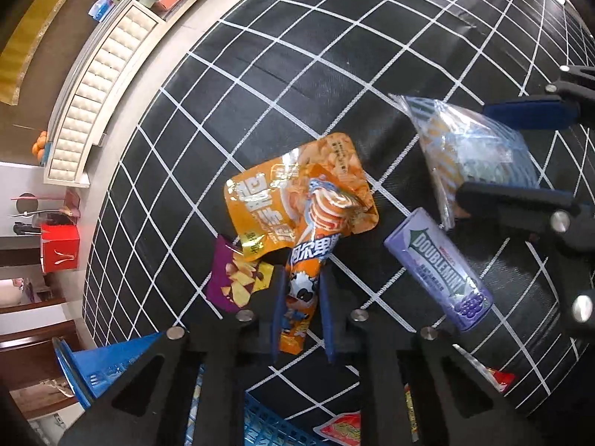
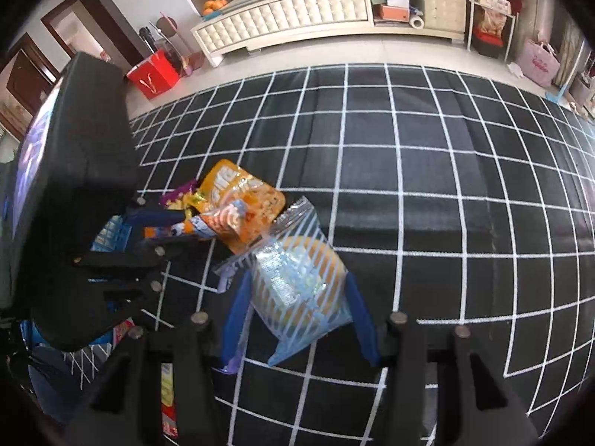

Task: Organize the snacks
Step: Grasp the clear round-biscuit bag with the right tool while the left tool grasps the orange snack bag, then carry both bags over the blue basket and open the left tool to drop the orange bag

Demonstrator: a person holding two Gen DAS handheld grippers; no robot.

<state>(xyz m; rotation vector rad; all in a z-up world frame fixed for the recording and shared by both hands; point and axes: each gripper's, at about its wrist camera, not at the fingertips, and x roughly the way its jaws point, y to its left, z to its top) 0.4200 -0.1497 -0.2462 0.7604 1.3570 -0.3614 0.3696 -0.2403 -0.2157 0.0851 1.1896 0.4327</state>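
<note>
Snacks mid-sort on black grid-patterned cloth (image 2: pixel 409 186). Nearest, left gripper (image 1: pixel 302 297) clamped on orange candy stick pack (image 1: pixel 303 278), pack lengthwise between blue fingers (image 1: pixel 279 308), apparently lifted above the pile. Right gripper (image 2: pixel 297 316) closed around clear blue-striped pastry bag (image 2: pixel 297 282), held off the cloth. Blue basket (image 1: pixel 260 423) just beneath left gripper, partly hidden; likely the bin. Beyond: orange pouch (image 1: pixel 267 193), purple chip packet (image 1: pixel 230 282), Doublemint tin (image 1: pixel 438 267) loose on cloth. Step judged: both items grasped, transport pending. Next move needs carrying each over basket, then releasing without snagging the pouch beneath.
</note>
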